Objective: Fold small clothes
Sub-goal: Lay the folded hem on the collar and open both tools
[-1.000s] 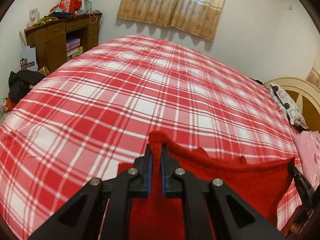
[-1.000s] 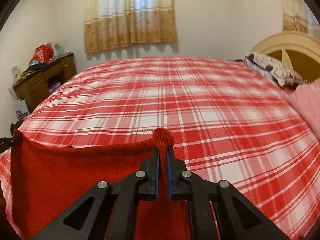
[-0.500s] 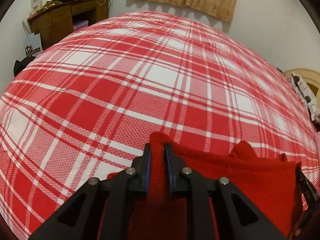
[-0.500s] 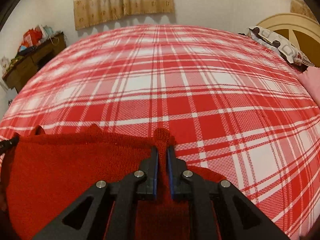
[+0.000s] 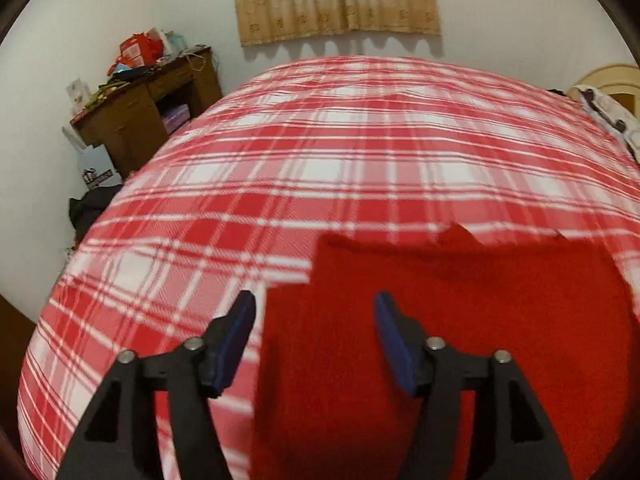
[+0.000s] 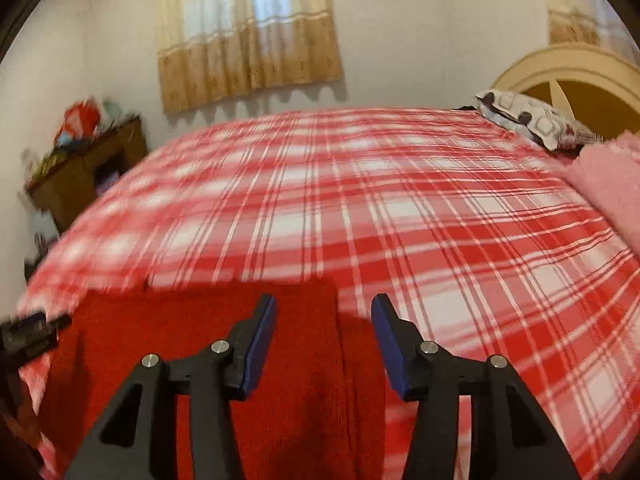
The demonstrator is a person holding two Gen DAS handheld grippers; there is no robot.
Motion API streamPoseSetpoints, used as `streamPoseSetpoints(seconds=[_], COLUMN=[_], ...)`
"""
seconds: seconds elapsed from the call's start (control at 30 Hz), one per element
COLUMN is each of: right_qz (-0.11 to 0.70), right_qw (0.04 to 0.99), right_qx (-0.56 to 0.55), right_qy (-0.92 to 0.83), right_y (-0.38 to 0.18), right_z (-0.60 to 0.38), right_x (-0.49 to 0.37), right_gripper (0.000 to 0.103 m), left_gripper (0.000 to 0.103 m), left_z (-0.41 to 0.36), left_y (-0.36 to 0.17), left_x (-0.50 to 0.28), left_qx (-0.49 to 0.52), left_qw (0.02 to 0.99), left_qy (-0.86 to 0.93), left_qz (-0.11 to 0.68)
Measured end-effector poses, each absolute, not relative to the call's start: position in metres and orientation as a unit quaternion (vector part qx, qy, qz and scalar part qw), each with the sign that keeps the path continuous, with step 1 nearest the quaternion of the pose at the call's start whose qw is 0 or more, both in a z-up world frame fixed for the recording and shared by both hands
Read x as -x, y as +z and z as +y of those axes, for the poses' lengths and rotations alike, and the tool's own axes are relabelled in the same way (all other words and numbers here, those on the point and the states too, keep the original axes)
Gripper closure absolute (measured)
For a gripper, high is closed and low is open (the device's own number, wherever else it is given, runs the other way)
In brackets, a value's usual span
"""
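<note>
A small red knitted garment (image 5: 460, 312) lies flat on the red and white plaid bedspread (image 5: 360, 152), near the front edge of the bed. My left gripper (image 5: 314, 312) is open and empty, above the garment's left edge. In the right wrist view the same garment (image 6: 200, 344) lies low and left. My right gripper (image 6: 323, 314) is open and empty, above the garment's right edge. The left gripper's tip (image 6: 28, 332) shows at the far left of the right wrist view.
A brown wooden desk (image 5: 140, 116) with clutter on top stands to the left of the bed. A patterned pillow (image 6: 532, 120) and a cream headboard (image 6: 568, 76) are at the right. A pink blanket (image 6: 608, 176) lies on the bed's right side.
Both grippers have opened and let go of the red garment's top corners. The garment now lies flat on the bed. Both grippers have pulled back and tilted up.
</note>
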State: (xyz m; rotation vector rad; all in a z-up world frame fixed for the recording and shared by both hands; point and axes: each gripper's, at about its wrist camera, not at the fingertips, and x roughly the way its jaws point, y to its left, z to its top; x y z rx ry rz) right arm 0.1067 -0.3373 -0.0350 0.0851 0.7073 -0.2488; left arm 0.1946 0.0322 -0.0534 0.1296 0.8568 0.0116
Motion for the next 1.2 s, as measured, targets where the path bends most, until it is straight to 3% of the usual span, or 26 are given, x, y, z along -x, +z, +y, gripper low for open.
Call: streamPoseSetpoints(seconds=[0.13, 0.2, 0.23, 0.37, 0.9, 1.2], right_qz=[0.347, 0.357, 0.362, 0.376, 0.411, 0.375], right_qw=[0.929, 0.925, 0.924, 0.919, 0.905, 0.923], right_qx=[0.005, 0.014, 0.008, -0.007, 0.003, -0.005], right_qy=[-0.129, -0.129, -0.123, -0.114, -0.109, -0.085], right_y=[-0.05, -0.058, -0.061, -0.073, -0.103, -0.059], right_z=[-0.317, -0.311, -0.31, -0.313, -0.321, -0.292], right_x=[-0.073, -0.061, -0.057, -0.043, -0.02, 0.003], right_gripper=[0.056, 0.067, 0.079, 0.087, 0.089, 0.089], left_gripper=[0.037, 0.031, 0.028, 0.028, 0.025, 0.022], left_z=[0.021, 0.014, 0.011, 0.0, -0.012, 0.006], left_y=[-0.055, -0.057, -0.058, -0.064, -0.085, -0.078], left_x=[-0.171, -0.162, -0.155, -0.137, -0.112, -0.095], left_qx=[-0.077, -0.083, -0.085, -0.102, -0.117, -0.101], left_qw=[0.903, 0.902, 0.902, 0.901, 0.896, 0.893], left_qy=[0.0, 0.001, 0.0, -0.007, -0.002, -0.006], left_qz=[0.423, 0.424, 0.424, 0.422, 0.428, 0.439])
